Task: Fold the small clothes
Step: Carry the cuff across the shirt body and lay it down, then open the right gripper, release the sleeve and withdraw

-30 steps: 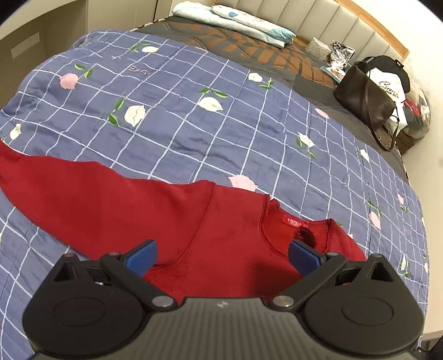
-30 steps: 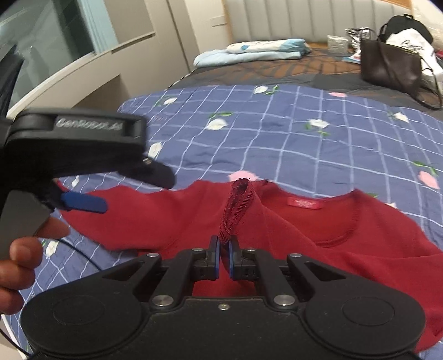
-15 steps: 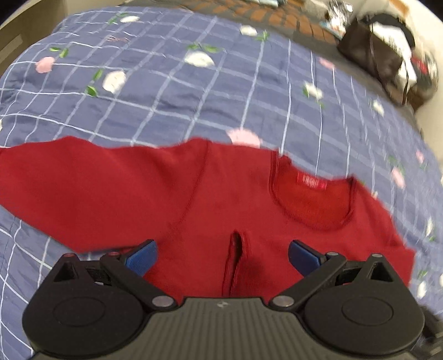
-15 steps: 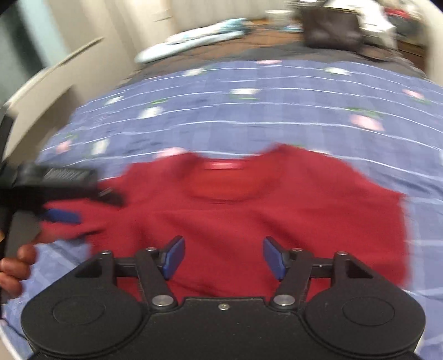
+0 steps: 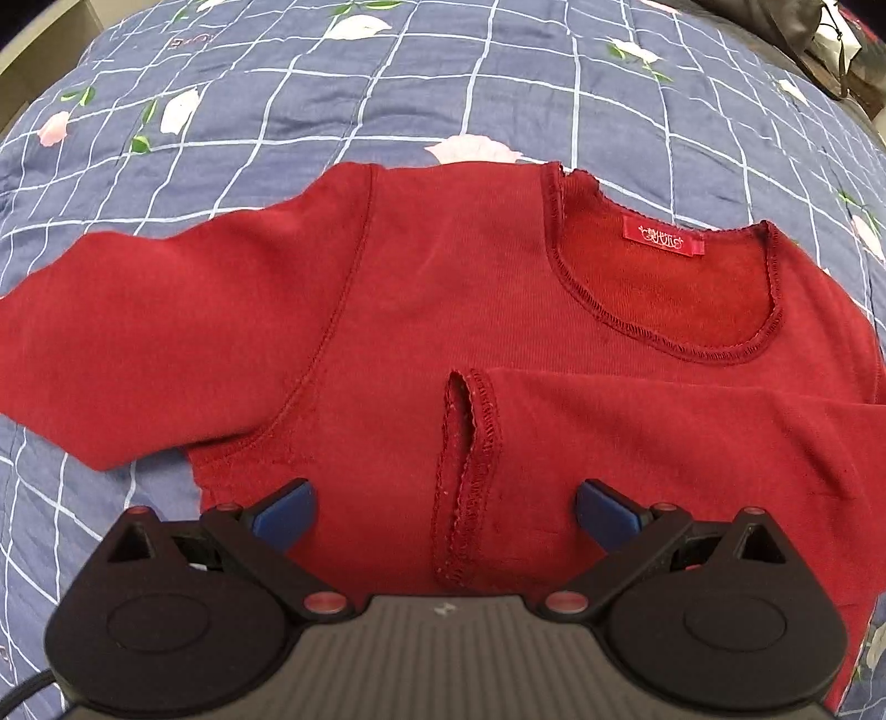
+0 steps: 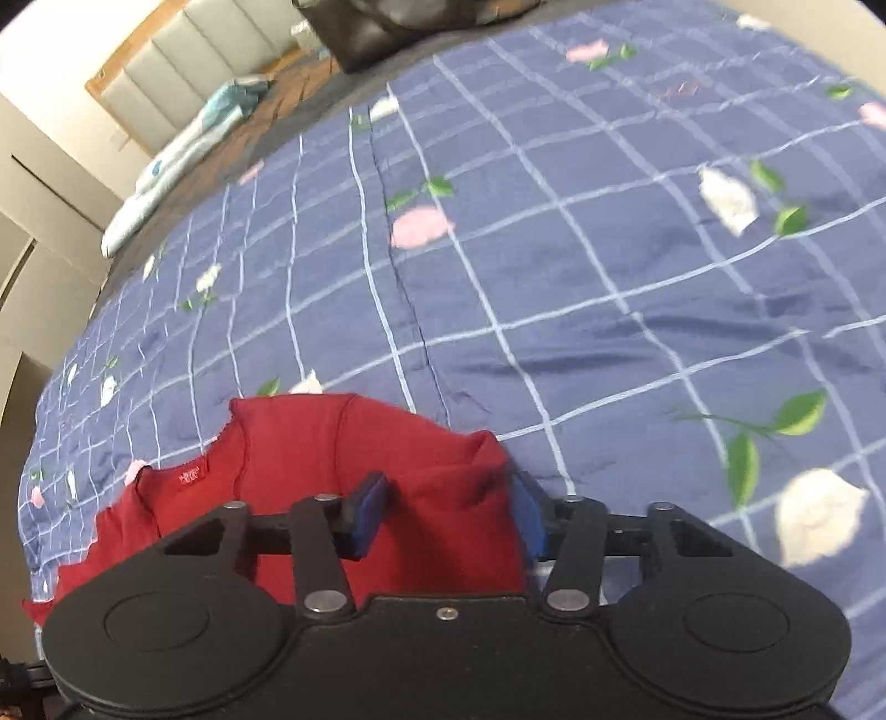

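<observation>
Red sweater [image 5: 443, 288] flat on quilt [image 5: 498, 83]; left claw [image 5: 443, 512] and right claw [image 6: 448, 512] released.

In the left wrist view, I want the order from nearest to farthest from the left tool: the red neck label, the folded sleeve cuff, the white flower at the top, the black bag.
1. Folded sleeve cuff, between the fingers of the left tool.
2. Red neck label, inside the collar, right of centre.
3. White flower, top edge of the quilt.
4. Black bag, top right corner, beyond the quilt.
</observation>
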`<action>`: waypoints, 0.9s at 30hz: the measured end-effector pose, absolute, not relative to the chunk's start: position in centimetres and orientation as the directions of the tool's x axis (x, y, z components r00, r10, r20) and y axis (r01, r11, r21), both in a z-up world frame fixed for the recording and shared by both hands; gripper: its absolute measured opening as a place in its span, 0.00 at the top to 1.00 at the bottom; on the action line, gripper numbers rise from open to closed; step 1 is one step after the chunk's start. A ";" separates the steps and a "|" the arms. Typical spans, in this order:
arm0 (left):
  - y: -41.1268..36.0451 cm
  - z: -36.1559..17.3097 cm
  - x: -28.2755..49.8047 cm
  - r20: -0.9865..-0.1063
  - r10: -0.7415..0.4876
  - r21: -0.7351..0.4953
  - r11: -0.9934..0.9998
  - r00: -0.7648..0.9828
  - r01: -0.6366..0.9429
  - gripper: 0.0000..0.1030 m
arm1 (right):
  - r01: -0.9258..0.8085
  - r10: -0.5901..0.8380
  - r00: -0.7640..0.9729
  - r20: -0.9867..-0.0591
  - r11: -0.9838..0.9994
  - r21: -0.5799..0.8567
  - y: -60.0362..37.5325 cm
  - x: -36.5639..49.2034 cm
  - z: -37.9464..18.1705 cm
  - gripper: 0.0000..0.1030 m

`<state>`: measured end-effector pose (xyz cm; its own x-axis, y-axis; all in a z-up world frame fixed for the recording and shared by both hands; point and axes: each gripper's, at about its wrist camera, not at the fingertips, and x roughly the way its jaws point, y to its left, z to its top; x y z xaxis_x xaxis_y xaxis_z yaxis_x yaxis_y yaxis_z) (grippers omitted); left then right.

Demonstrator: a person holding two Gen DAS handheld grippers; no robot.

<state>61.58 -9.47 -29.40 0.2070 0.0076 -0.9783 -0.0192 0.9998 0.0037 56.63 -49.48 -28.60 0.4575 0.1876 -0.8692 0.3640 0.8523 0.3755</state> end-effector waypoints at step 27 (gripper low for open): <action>-10.3 -30.0 61.7 -0.981 -0.005 -0.006 1.000 0.194 -0.005 0.01 | 0.229 0.008 0.510 -0.860 0.962 0.145 -50.0 50.1 -25.9 0.62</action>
<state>61.71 -10.34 -29.96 0.1941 -0.0048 -0.9810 -0.0053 1.0000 -0.0059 50.09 -50.03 -25.94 0.5100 0.0082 -0.8602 0.2293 0.9625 0.1451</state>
